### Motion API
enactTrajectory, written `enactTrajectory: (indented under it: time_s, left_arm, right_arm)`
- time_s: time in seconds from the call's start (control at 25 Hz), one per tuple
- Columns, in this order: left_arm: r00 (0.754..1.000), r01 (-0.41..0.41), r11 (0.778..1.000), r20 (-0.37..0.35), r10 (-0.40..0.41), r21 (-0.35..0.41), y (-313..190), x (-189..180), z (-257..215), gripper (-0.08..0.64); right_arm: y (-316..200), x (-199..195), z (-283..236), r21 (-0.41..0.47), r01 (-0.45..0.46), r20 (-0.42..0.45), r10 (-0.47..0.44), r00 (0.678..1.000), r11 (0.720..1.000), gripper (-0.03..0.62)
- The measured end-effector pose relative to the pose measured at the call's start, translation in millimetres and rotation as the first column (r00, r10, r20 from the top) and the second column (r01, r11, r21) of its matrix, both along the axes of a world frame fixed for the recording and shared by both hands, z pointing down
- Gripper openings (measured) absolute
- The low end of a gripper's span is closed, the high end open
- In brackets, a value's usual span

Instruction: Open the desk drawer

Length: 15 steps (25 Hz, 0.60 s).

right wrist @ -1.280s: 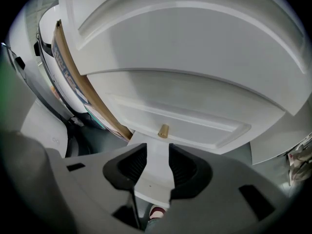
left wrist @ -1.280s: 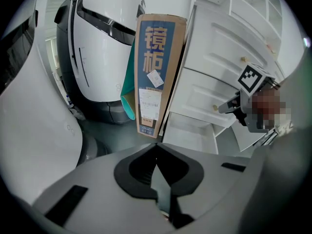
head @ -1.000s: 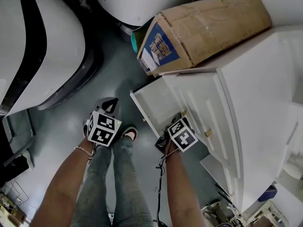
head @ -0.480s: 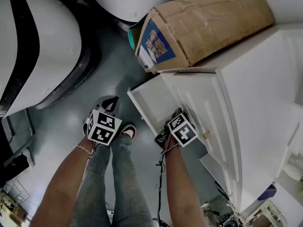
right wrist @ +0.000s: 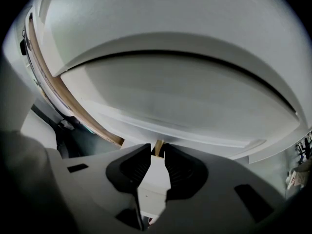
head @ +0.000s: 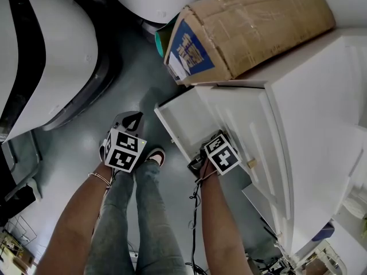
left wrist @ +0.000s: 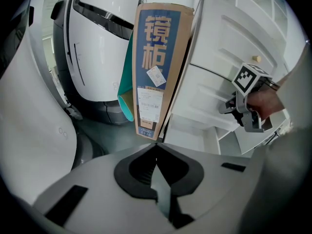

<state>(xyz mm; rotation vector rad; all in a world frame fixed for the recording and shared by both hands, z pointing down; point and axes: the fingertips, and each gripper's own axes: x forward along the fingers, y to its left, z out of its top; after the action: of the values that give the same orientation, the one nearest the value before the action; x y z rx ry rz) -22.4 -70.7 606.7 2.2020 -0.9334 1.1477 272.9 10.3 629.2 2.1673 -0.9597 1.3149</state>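
Over a grey floor (head: 74,153), beside a white desk (head: 309,96): finds the drawer (head: 183,116) already partway out of its front. Pinches the drawer's front edge in the right gripper (right wrist: 157,162), jaws just closed onto it; hangs the left gripper (left wrist: 156,150) pressed together, empty. Likely needs further pulling.

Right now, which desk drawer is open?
The drawer nearest the cardboard box: it juts out with its inside showing, while the other fronts sit flush.
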Motion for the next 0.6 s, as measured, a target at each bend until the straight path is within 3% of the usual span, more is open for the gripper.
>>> enactTrajectory:
  time_s: [0.6]
  left_arm:
    - [1.0, 0.004, 1.0, -0.001, -0.004, -0.003, 4.0, -18.4, 0.4, 0.015]
  right_arm:
    - [-0.1, 0.0, -0.2, -0.009, -0.022, -0.033, 0.022, 0.999, 1.0, 0.089]
